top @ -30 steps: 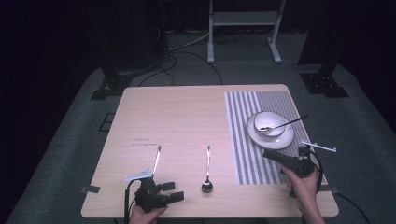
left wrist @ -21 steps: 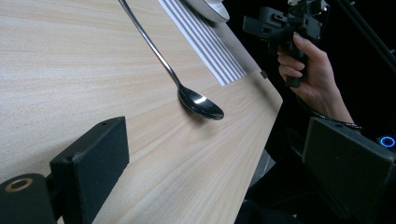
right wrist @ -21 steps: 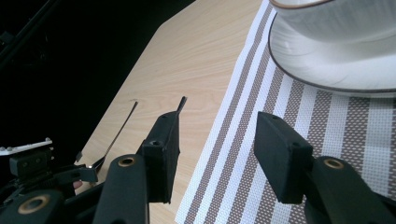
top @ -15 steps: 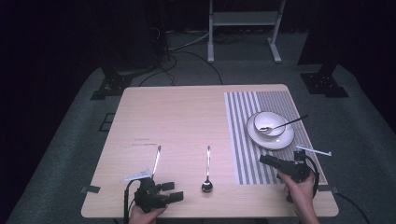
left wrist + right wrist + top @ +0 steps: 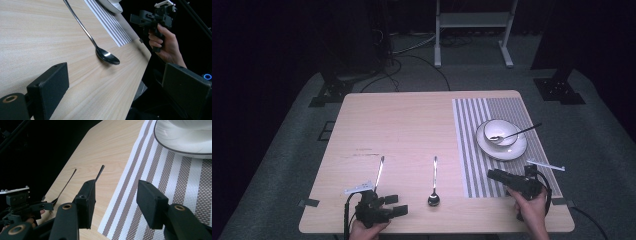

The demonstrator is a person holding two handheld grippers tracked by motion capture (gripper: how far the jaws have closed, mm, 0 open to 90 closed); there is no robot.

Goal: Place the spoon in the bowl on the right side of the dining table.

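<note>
Spoon [image 5: 434, 186] lying flat on the bench [image 5: 412, 125], bowl end toward the near edge, between both grippers and touched by neither. Left gripper [image 5: 399, 210] low at the near edge, jaws wide apart, empty. Right gripper [image 5: 493, 174] over the striped placemat [image 5: 472, 150], jaws parted, empty. Second spoon [image 5: 379, 172] just beyond the left gripper.
</note>
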